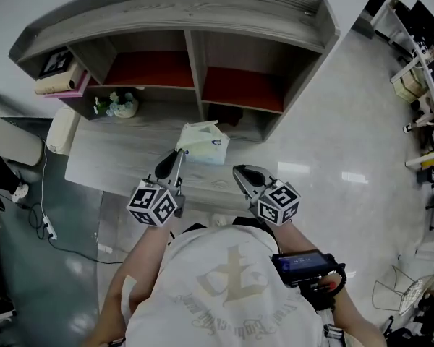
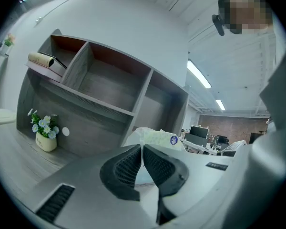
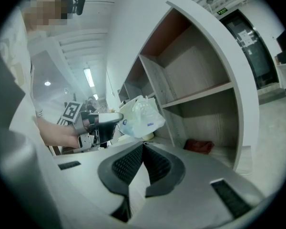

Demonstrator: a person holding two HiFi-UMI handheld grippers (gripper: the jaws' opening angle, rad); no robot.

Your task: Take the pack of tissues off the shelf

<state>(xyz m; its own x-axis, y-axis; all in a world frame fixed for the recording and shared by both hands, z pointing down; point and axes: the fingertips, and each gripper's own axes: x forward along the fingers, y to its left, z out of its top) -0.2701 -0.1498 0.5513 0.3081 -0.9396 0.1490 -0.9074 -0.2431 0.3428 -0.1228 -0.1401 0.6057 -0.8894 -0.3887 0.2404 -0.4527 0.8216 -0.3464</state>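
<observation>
Soft film wrap, which I judge light and crushable: my left gripper [image 1: 179,152] clamps the pack of tissues [image 1: 204,142] at its nine o'clock edge; right gripper [image 1: 240,171] closed, empty.

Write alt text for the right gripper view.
The left tool holds a pack of tissues by its wrapper in front of a grey wooden shelf unit. In the foreground the right tool is shut and empty; a dark red object lies in a lower compartment.
</observation>
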